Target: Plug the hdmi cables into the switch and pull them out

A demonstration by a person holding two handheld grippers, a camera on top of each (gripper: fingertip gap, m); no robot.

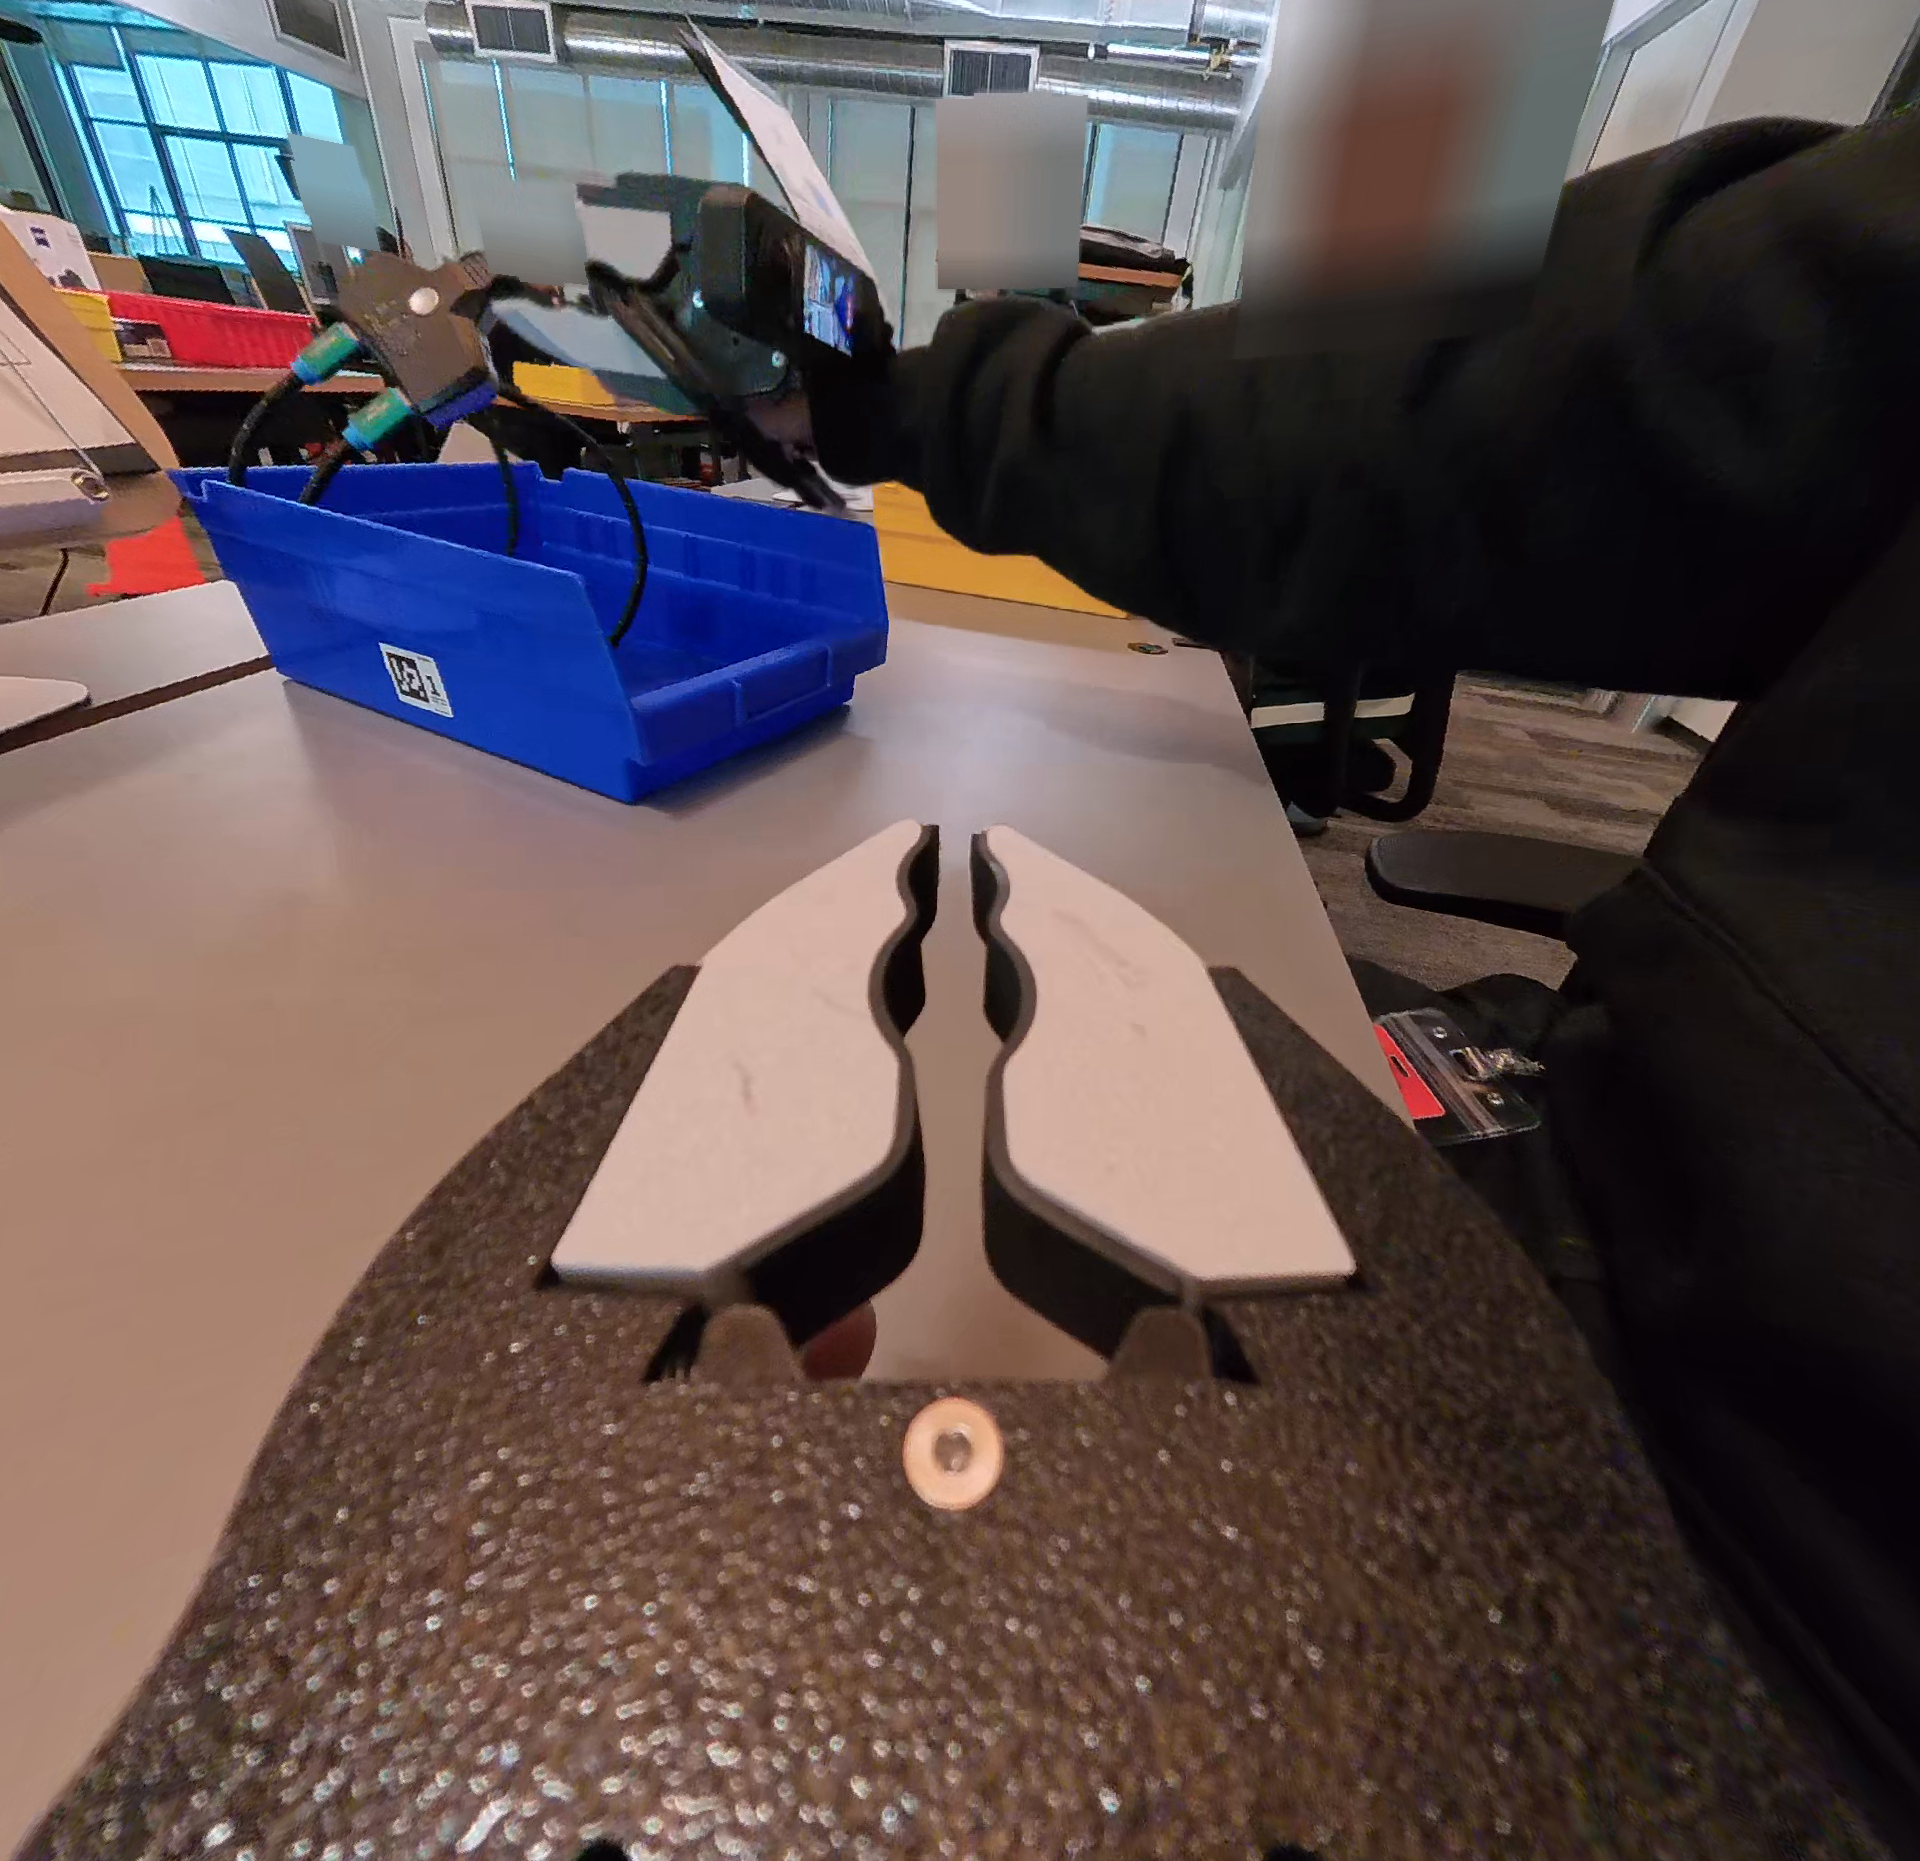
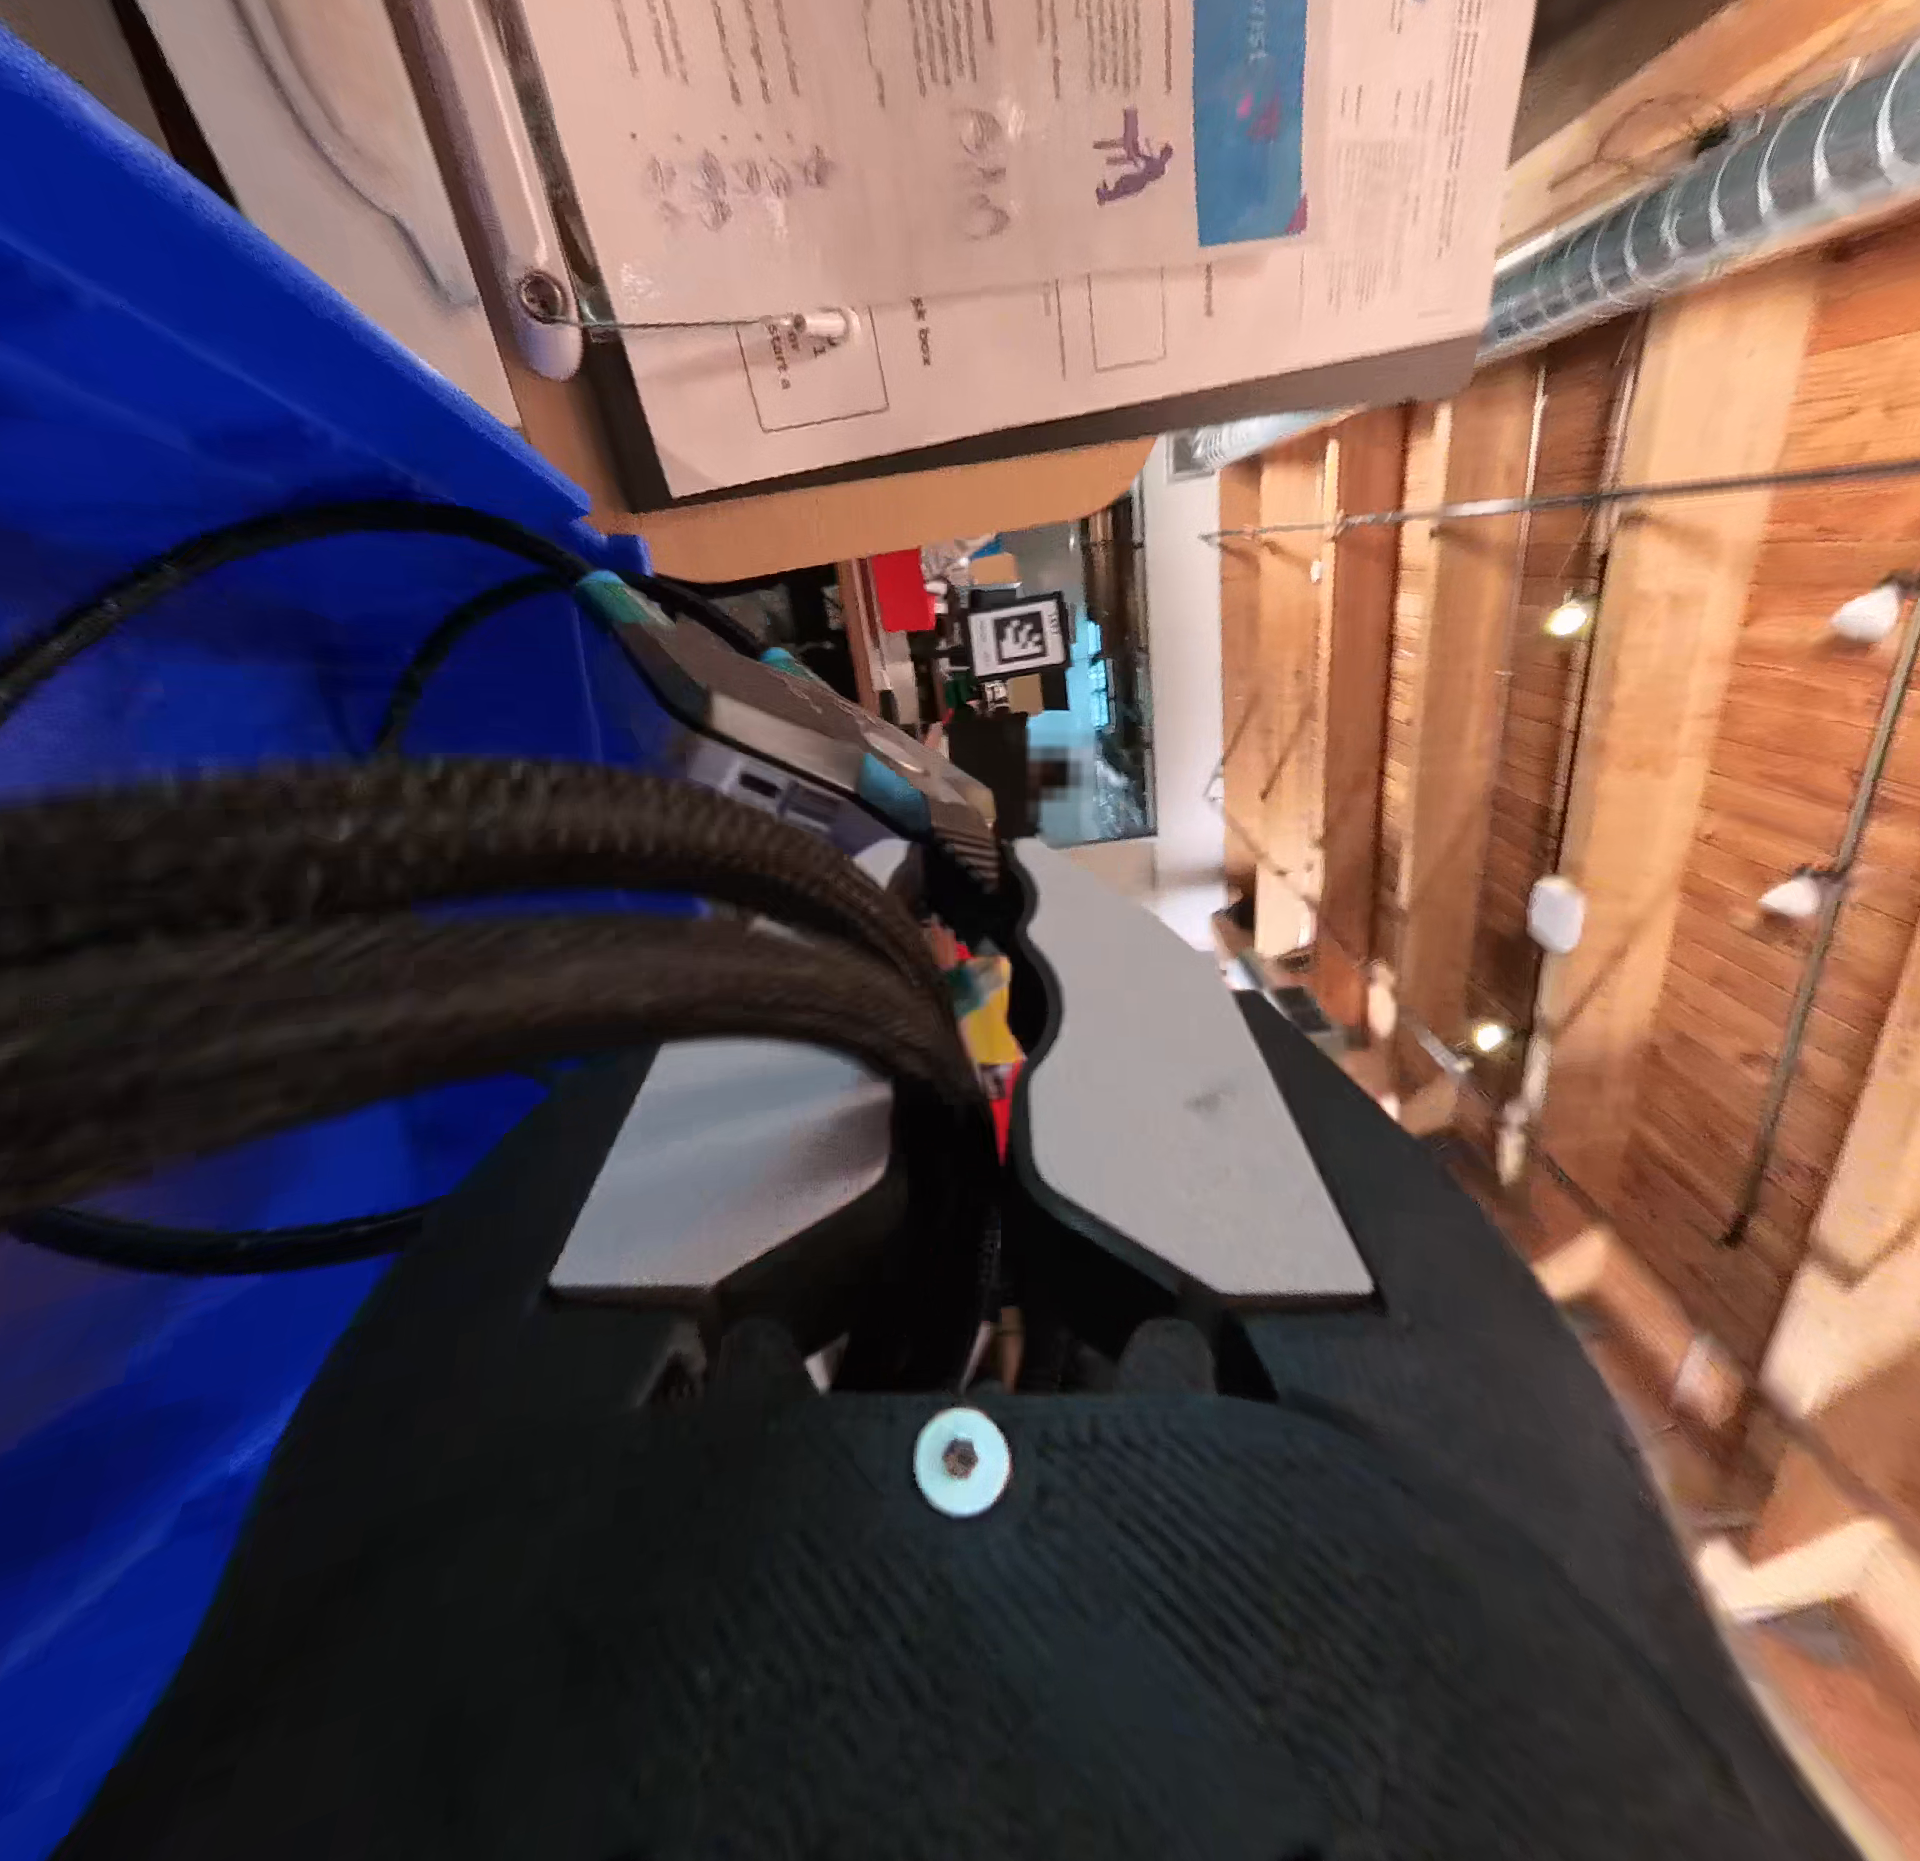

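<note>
Left tool (image 1: 954, 850): low over the grey worktop (image 1: 312, 980), fingers drawn nearly together with only a narrow slit between the tips, nothing between them

Right tool (image 1: 457, 299): raised in the air above the far end of the blue bin (image 1: 540, 658), carried by an arm in a black sleeve (image 1: 1195, 440) reaching across from the right. Its tips are clamped on the HDMI switch (image 1: 410, 331), a small dark flat box, lifted clear of the bin and tilted

HDMI cables (image 1: 343, 388): two teal-collared plugs sit in one side of the switch, a blue plug on the other; black braided leads hang from them down into the bin

Right wrist view: camera rolled sideways, picture blurred. Switch (image 2: 831, 741) sits at the tips of the tool (image 2: 987, 876); thick braided cable (image 2: 468, 928) loops across the left finger, blue bin wall (image 2: 156, 461) behind

Bin stands on the worktop, well apart from the left tool
</note>
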